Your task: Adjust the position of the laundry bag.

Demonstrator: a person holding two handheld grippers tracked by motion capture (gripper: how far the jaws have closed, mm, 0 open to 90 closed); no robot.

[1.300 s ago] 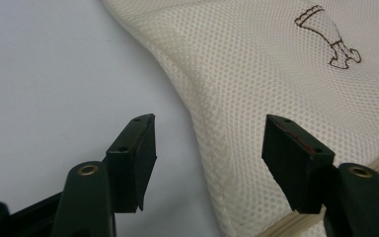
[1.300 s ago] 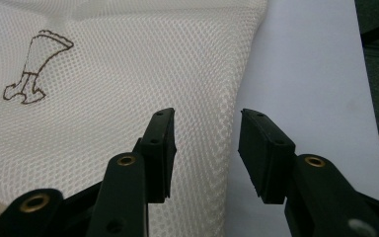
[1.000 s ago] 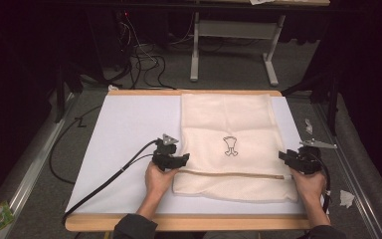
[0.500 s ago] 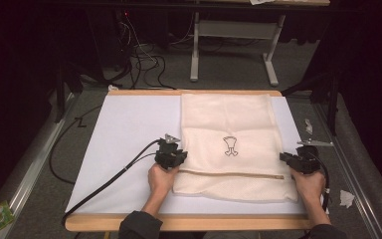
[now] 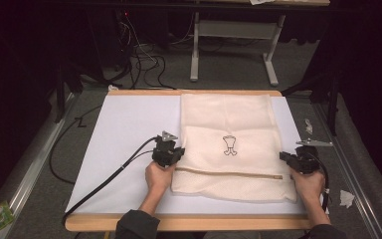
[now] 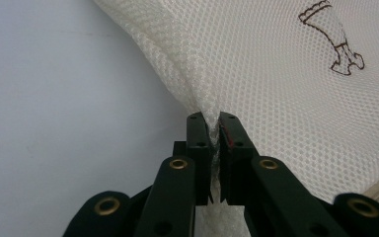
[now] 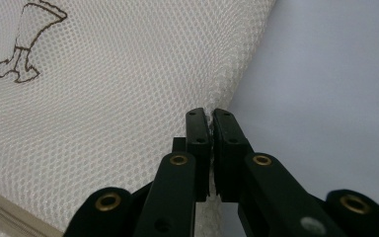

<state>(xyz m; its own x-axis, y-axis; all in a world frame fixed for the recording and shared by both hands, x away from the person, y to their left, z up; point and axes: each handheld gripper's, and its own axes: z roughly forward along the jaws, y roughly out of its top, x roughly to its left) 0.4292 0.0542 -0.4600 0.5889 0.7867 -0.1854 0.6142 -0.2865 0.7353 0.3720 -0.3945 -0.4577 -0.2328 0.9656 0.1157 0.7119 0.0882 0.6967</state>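
High view: set above the near edge of the table (image 5: 129, 107), faced forward and down; the whole top is taken in from well back, with floor and a stand beyond. Left claw (image 6: 214, 129) view: carried on the claw, aimed along its jaws, very close to the mesh bag (image 6: 286, 108). Right claw (image 7: 210, 123) view: likewise, close at the opposite edge. The printed emblem (image 5: 229, 145) is shared by all three; depth beyond is probably unreadable.
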